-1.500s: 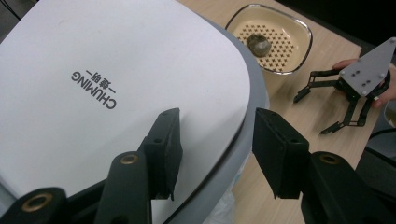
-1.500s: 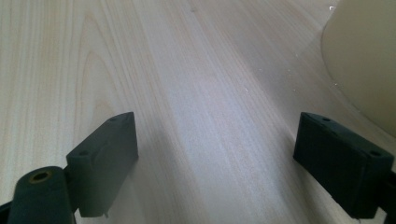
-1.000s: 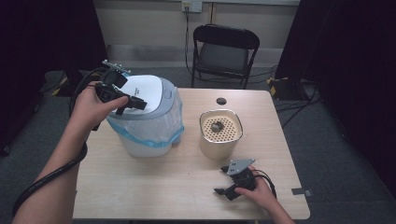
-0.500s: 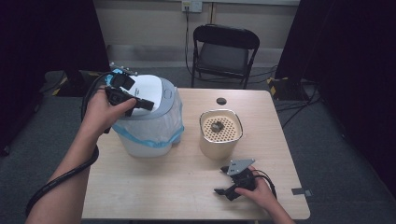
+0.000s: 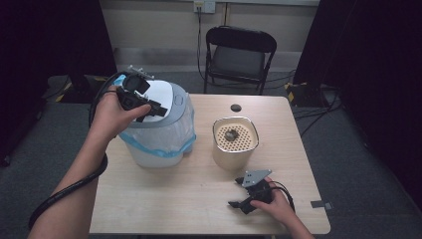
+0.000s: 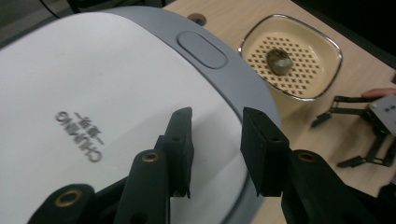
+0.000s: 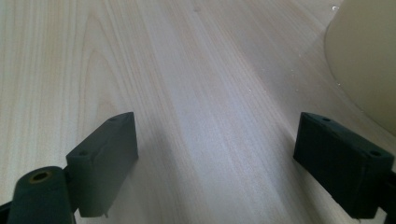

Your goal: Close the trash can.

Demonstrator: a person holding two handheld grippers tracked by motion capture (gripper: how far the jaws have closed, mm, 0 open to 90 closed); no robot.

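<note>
White bin lid is down, nothing between my left tongs, which hover over it and have just been parting. Beside the bin, the strainer cup keeps its scrap; emptying remains. Right tongs rest spread, nearer me.

black folding chair, grey carpet, dark curtains

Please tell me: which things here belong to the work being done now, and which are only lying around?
In the work:
- bin, white lid
- left claw, over the lid, jaws just opening, nothing between them

Lying about:
- beige pot
- small black disc
- chair
- right claw, open, resting on the table
</note>
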